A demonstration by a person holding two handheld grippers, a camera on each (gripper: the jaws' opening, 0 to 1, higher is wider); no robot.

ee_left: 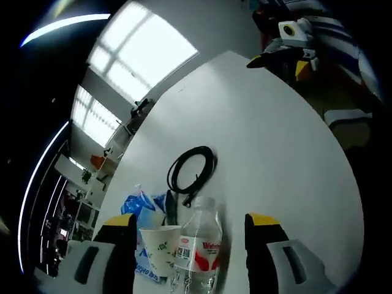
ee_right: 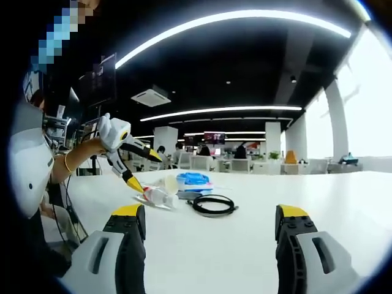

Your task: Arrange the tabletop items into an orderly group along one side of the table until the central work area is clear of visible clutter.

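our left gripper (ee_left: 190,236) stands with its jaws wide apart in the left gripper view, and the clear water bottle (ee_left: 199,245) sits between them, though we can't tell whether either jaw touches it, so we count nothing as held. taking the bottle as our landmark, the paper cup (ee_left: 161,248) is just beside it, the blue packet (ee_left: 139,208) lies behind the cup, and the coiled black cable (ee_left: 192,168) lies just beyond the bottle on the white table (ee_left: 282,153). in the right gripper view, our right gripper (ee_right: 211,229) is also spread wide and empty, well short of the bottle (ee_right: 157,196); the left gripper (ee_right: 138,168) hovers open over the bottle, with the cup (ee_right: 171,182) and packet (ee_right: 195,179) behind it and the cable (ee_right: 213,205) just beside. we judge the grouping step is in hand; next we need to close squarely on the bottle without toppling the cup.
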